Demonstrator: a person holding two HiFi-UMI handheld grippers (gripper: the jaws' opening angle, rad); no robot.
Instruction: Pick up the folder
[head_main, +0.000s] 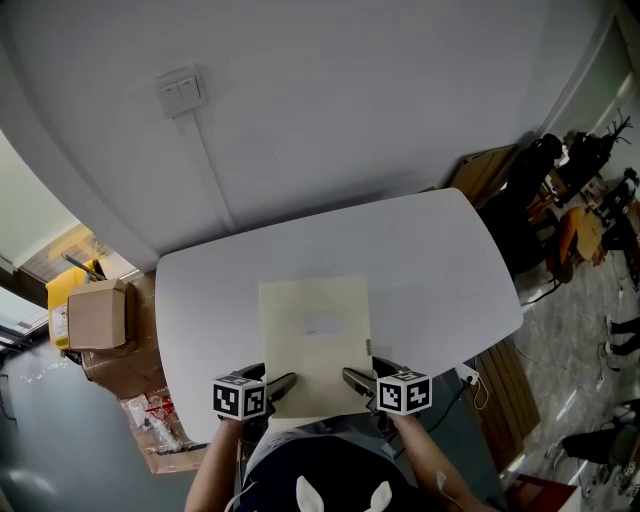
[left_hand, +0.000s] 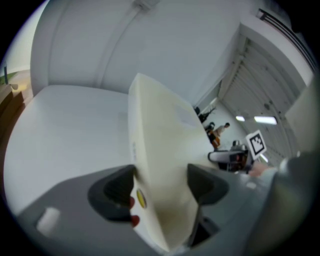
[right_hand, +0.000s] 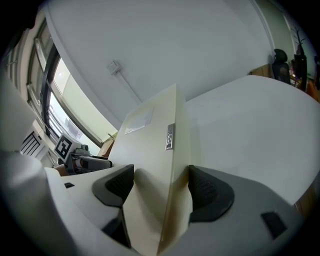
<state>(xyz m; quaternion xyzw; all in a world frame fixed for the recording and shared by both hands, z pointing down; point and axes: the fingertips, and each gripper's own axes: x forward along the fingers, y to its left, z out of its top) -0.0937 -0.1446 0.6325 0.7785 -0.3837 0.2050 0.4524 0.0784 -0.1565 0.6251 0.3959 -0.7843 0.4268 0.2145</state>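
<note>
There is one white table (head_main: 430, 250) against the wall, and one cream folder (head_main: 314, 340) over its near half, squarely in the middle of the near edge. Two grippers have hold of it, one at each near corner. The left gripper (head_main: 284, 383) is clamped on the folder's (left_hand: 160, 125) left corner, both dark jaws pressed against it in the left gripper view (left_hand: 160, 182). The right gripper (head_main: 353, 377) pinches the right corner the same way, jaws tight on the folder (right_hand: 150, 130) in its own view (right_hand: 157, 182).

From both gripper views the folder looks lifted clear of the table top, its far end rising above the table toward the wall. On the cover I count one pale label (head_main: 322, 325), and on the right edge one small metal strip (right_hand: 170, 136).

On the floor left of the table sits one cardboard box (head_main: 97, 314). On the wall behind the table is one switch plate (head_main: 181, 92).
</note>
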